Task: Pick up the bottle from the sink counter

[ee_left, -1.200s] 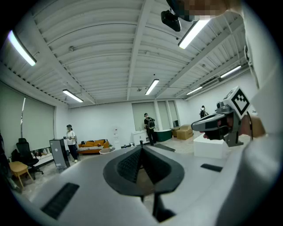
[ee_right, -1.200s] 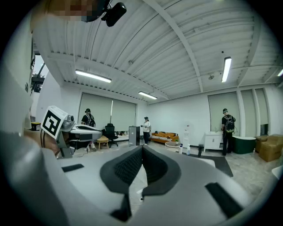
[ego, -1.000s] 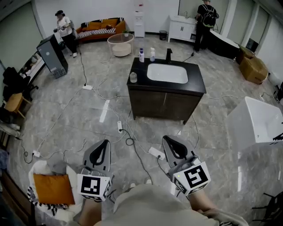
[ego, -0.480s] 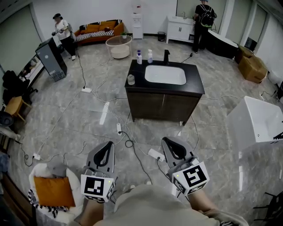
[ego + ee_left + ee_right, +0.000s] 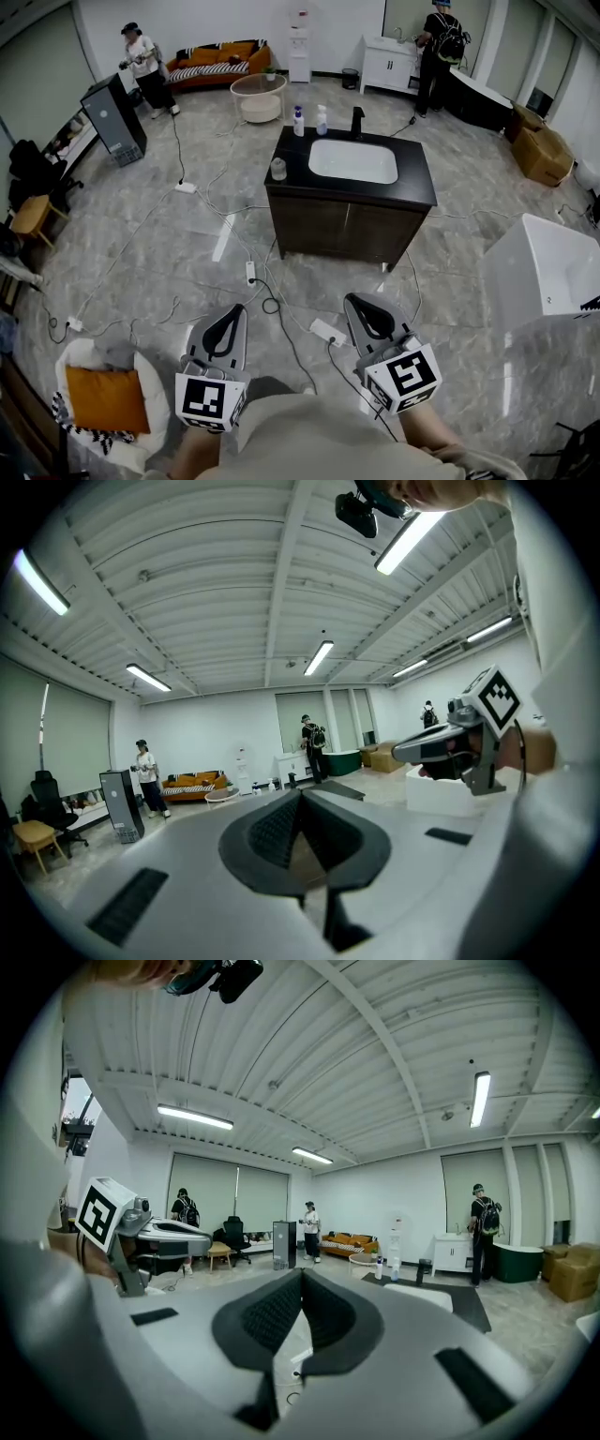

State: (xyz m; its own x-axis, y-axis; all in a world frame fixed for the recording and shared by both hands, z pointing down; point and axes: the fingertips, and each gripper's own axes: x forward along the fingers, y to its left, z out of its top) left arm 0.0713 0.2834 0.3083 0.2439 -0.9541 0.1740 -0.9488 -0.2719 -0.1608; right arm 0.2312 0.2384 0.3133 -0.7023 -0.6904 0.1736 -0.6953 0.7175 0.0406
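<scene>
A dark sink counter [image 5: 291,155] with a white basin stands in the middle of the room, a few steps ahead of me. On its far left corner stand a blue-capped bottle [image 5: 298,120] and a pale spray bottle [image 5: 322,119]; the right gripper view shows them small [image 5: 380,1267]. A small clear jar [image 5: 278,169] sits on the counter's left edge, and a black faucet [image 5: 357,120] rises behind the basin. My left gripper [image 5: 236,308] and right gripper [image 5: 353,299] hang low near my body, far from the counter. Both are shut and hold nothing [image 5: 300,794] [image 5: 300,1272].
Cables and power strips [image 5: 329,330] trail over the marble floor between me and the counter. A white tub [image 5: 544,267] stands at the right, an orange cushion [image 5: 108,398] on a seat at the lower left. At the back are people [image 5: 142,56], a sofa, a round table [image 5: 258,94] and a black tower [image 5: 112,117].
The head view has shifted a little, so the counter sits slightly higher in the picture. Both grippers stay shut and low. The person at the back left has stepped sideways.
</scene>
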